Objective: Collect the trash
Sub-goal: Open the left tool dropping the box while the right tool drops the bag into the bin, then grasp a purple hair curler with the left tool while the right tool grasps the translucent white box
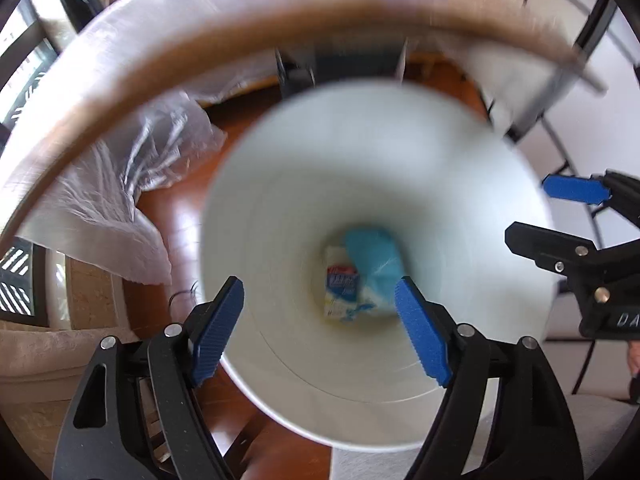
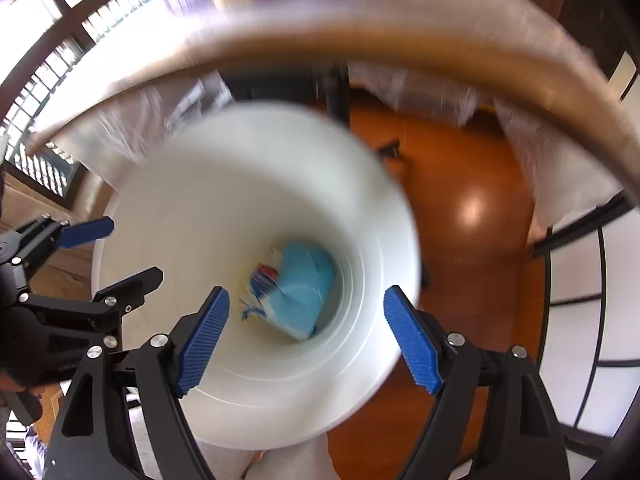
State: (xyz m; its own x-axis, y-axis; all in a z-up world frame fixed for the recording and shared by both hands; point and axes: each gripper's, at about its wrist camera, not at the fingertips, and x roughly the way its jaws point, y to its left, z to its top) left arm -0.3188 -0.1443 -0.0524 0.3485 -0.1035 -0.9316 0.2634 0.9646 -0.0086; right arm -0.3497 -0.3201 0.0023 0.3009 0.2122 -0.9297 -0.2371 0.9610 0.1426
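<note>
White bin [image 1: 280, 184] is sitting under both empty, spread claws [image 1: 320, 328] [image 2: 306, 338], seemingly mid-swing, so steadying them before dropping more trash [image 1: 360, 276] helps.

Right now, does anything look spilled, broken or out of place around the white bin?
Nothing stands out. The white bin stands upright on the wooden floor, with the blue wrapper and other trash lying at its bottom. No trash shows on the floor. Both pictures are blurred, so small details cannot be judged.
</note>
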